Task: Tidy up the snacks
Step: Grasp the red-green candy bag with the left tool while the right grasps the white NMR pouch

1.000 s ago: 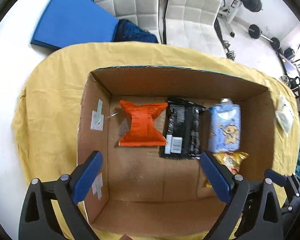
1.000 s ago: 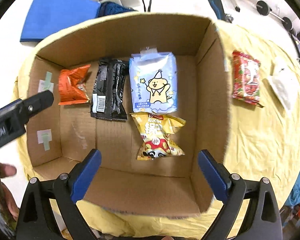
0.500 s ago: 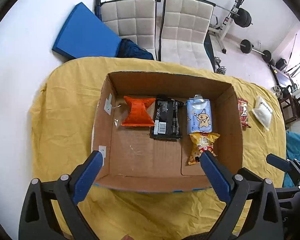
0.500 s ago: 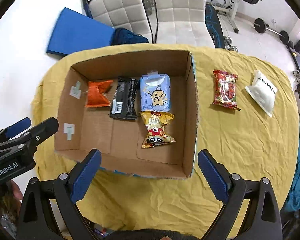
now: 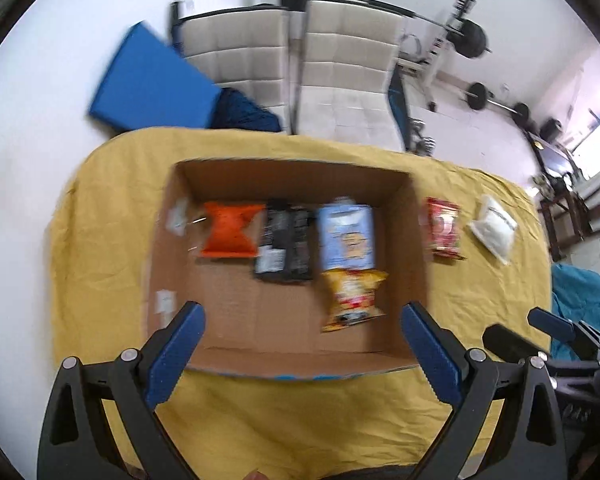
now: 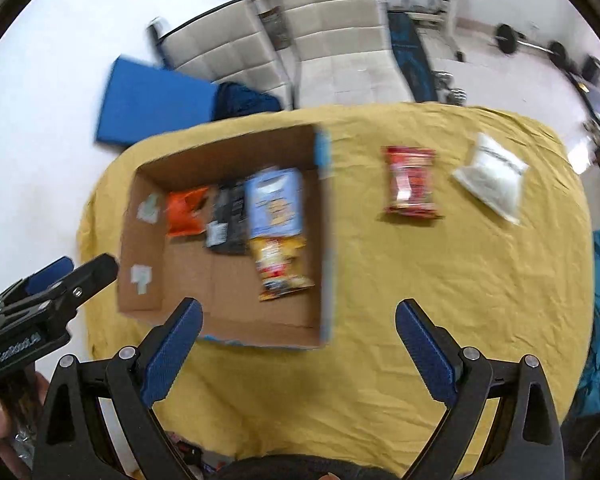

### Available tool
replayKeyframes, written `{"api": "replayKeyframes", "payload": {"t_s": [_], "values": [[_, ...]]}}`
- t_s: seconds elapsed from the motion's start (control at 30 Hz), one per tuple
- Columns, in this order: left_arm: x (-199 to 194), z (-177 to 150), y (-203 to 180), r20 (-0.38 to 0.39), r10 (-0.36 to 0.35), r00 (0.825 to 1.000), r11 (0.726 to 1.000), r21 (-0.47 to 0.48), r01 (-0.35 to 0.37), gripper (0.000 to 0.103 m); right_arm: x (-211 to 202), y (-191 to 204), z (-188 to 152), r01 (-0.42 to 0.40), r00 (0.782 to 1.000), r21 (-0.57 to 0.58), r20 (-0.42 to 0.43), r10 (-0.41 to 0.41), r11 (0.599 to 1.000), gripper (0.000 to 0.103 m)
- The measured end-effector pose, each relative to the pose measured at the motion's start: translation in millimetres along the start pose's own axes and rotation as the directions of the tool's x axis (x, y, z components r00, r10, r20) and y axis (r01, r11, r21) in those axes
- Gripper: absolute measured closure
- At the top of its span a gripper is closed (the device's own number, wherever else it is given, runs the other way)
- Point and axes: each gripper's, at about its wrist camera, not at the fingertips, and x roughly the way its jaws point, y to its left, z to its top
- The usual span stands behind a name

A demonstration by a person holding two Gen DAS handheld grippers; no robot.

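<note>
Cardboard box (image 5: 172, 248) holds four snack packets; red packet (image 6: 410, 182) and white packet (image 6: 488, 178) lie outside. Left gripper (image 5: 304, 344) and right gripper (image 6: 298, 338) both gape, empty.

A yellow-clothed table (image 6: 440, 280) bears a cardboard box (image 6: 236, 328), red packet (image 6: 410, 182) and white packet (image 6: 490, 178).

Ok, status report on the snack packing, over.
Left gripper and right gripper: jaws open, empty. Four snacks in cardboard box; red packet and white packet on cloth. Nothing blocking.
</note>
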Motion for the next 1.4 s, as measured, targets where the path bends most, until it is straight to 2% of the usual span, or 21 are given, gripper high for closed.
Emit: {"api": "replayKeyframes", "payload": {"t_s": [0.1,0.23,0.4,0.5,0.63,0.83,0.9,1.0,1.03,1.07,1.13,1.23,1.3,1.33,1.4], "values": [[13,18,-48,-0.015,-0.046,0.999,0.997,0.055,0.046,0.003,-7,-52,11,0.044,0.999,0.072,0.009,-0.044,0.996,0.004],[44,45,-114,-0.054,-0.073,0.996,0.988,0.132,0.079,0.003,-8,-128,28,0.115,0.993,0.169,-0.003,-0.117,0.979,0.004],[116,85,-190,-0.149,-0.035,0.988,0.976,0.208,0.065,0.003,16,-208,59,0.154,0.988,0.274,-0.053,-0.145,0.949,0.004],[166,99,-214,-0.212,0.007,0.977,0.973,0.229,0.043,0.003,42,-249,77,0.125,0.991,0.351,-0.084,-0.102,0.928,0.004],[235,108,-229,-0.304,0.039,0.952,0.975,0.221,0.030,0.006,90,-289,96,0.068,0.993,0.465,-0.118,-0.014,0.883,0.004],[297,106,-234,-0.395,0.055,0.917,0.982,0.187,0.022,0.010,169,-319,118,0.025,0.982,0.596,-0.165,0.092,0.803,0.004],[311,105,-233,-0.409,0.075,0.909,0.983,0.185,0.002,0.010,189,-321,129,0.037,0.980,0.608,-0.177,0.090,0.793,0.004],[326,102,-232,-0.425,0.083,0.901,0.982,0.186,-0.003,0.010,208,-322,144,0.066,0.977,0.596,-0.203,0.071,0.800,0.004],[330,100,-232,-0.434,0.085,0.897,0.982,0.187,-0.003,0.015,215,-321,148,0.085,0.972,0.585,-0.225,0.061,0.806,0.004],[334,99,-231,-0.442,0.083,0.893,0.982,0.187,0.002,0.022,221,-321,151,0.105,0.967,0.566,-0.251,0.050,0.818,0.009],[339,95,-230,-0.449,0.098,0.888,0.980,0.199,-0.007,0.025,229,-319,152,0.141,0.955,0.509,-0.297,0.020,0.849,0.018],[337,94,-228,-0.425,0.105,0.899,0.978,0.210,-0.015,0.035,227,-315,149,0.137,0.944,0.420,-0.330,0.011,0.897,0.024],[332,92,-231,-0.410,0.105,0.906,0.976,0.218,-0.014,0.048,226,-312,142,0.151,0.929,0.354,-0.369,-0.010,0.923,0.024],[328,91,-234,-0.402,0.105,0.910,0.975,0.222,-0.015,0.059,225,-310,136,0.156,0.921,0.318,-0.388,-0.021,0.935,0.025],[319,87,-236,-0.386,0.102,0.917,0.973,0.228,-0.012,0.060,222,-308,124,0.168,0.909,0.263,-0.413,-0.046,0.950,0.025]]}}
